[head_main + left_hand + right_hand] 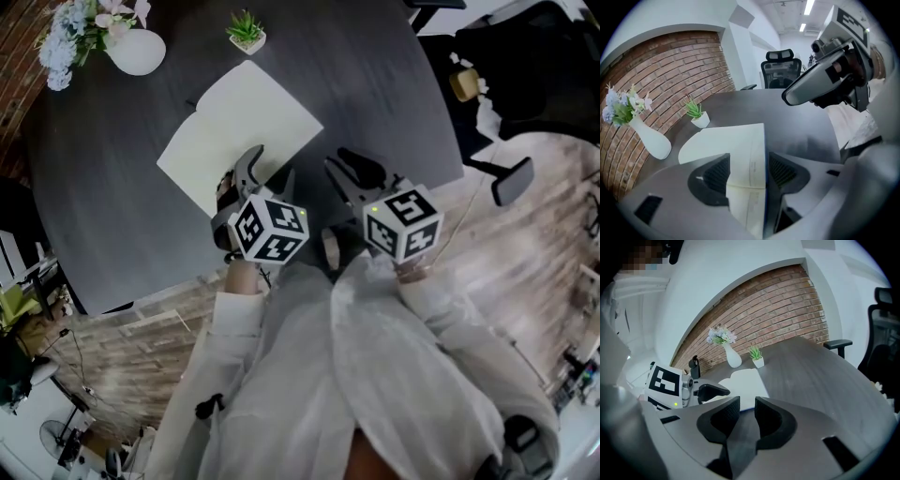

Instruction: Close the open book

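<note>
Dark round table point(394, 103) sits on wood-plank floor point(534, 272), curved brick wall point(670, 70) behind its far edge, black office chair point(780, 70) beyond, ceiling strip lights point(809, 6) on.

Dark round table point(375, 112) with an open book point(239, 131), a white flower vase point(136, 52) and a small potted plant point(247, 33).

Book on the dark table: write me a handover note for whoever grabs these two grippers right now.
Left gripper: jaws apart over the near edge of the book. A page shows between them, and they do not look clamped on it.
Right gripper: jaws a narrow gap apart, empty, over the table just right of the book.
Book: lies open on the table, pale pages up.
Done: nothing yet; the book is not closed.
Left to do: probably catch one side of the book with the left gripper and fold it over onto the other.
</note>
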Available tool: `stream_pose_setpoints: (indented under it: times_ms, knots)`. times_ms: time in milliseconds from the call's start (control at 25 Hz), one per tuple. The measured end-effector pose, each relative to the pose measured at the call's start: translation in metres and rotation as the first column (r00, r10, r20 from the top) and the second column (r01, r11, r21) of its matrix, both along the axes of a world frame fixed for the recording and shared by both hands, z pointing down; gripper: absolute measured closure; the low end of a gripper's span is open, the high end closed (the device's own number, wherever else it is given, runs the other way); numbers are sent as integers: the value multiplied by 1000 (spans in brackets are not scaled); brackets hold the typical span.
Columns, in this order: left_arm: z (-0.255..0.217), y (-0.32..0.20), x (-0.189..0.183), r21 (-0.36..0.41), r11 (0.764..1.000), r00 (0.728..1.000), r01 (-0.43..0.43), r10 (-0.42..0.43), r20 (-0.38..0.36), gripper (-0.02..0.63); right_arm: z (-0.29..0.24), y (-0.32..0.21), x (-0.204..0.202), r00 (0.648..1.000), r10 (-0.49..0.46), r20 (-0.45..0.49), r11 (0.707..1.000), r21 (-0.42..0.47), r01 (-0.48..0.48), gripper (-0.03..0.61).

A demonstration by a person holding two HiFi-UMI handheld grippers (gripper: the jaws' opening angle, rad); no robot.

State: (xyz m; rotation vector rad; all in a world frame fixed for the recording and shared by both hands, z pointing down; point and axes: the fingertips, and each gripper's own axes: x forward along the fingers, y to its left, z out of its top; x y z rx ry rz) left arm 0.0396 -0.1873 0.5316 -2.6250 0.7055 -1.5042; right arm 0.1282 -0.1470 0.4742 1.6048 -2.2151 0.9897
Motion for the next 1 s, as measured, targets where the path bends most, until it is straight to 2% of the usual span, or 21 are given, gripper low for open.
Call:
stream_pose_setpoints:
  times_ms: [480, 880, 1000]
  knots:
    - [16, -5, 1, 57, 998, 992, -25, 18, 123, 373, 8, 3, 7, 1000, -5, 6, 1000, -17, 5, 486]
    - [13, -4, 1, 82, 996, 993, -38, 28, 112, 378, 12, -1, 8, 1000, 0, 18, 1000, -18, 1, 486]
    - [13, 1, 2, 61, 997, 995, -42, 36, 98, 432, 14, -2, 7, 1000, -3, 26, 1000, -26, 3, 485]
